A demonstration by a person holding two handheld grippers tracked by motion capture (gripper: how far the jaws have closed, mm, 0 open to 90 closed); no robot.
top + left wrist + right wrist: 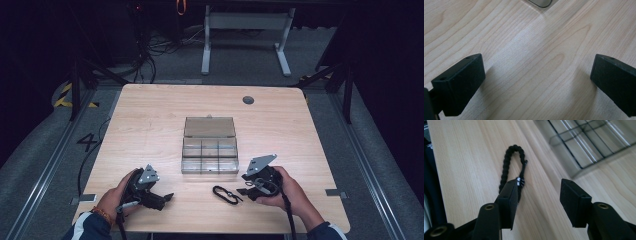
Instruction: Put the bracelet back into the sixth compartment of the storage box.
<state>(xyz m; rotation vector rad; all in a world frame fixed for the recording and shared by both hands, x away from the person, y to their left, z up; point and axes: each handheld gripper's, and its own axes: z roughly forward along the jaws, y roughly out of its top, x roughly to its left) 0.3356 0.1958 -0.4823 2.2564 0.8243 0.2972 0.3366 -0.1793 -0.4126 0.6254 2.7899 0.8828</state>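
A: What is going on here?

B: A person sits at the wooden surface point(150, 115) with a gripper in each hand. A black braided cord point(225, 195) lies on the near side, just left of the right gripper point(245, 191).

A: Is the cord picked up yet?

B: No, it lies flat. In the right gripper view the cord point(510, 162) sits in front of one of the fingers point(509, 200), partly behind it. The other finger is well to the side. The fingers are partly apart and nothing is pinched between them.

A: And the left gripper point(167, 197)?

B: It rests on the near left side. Its fingers point(461, 85) are wide apart, with just bare wood between them.

A: Where should the cord go?

B: I think into the clear box point(210, 155) in the middle. Its lid is up and it has small compartments. They look empty, as far as I can see.

A: So how much is done?

B: The box is open and ready. That is about all. The cord still has to be grabbed, lifted and dropped into a compartment. Maybe the lid gets shut after that.

A: So it is near the start?

B: Yes, I think so.
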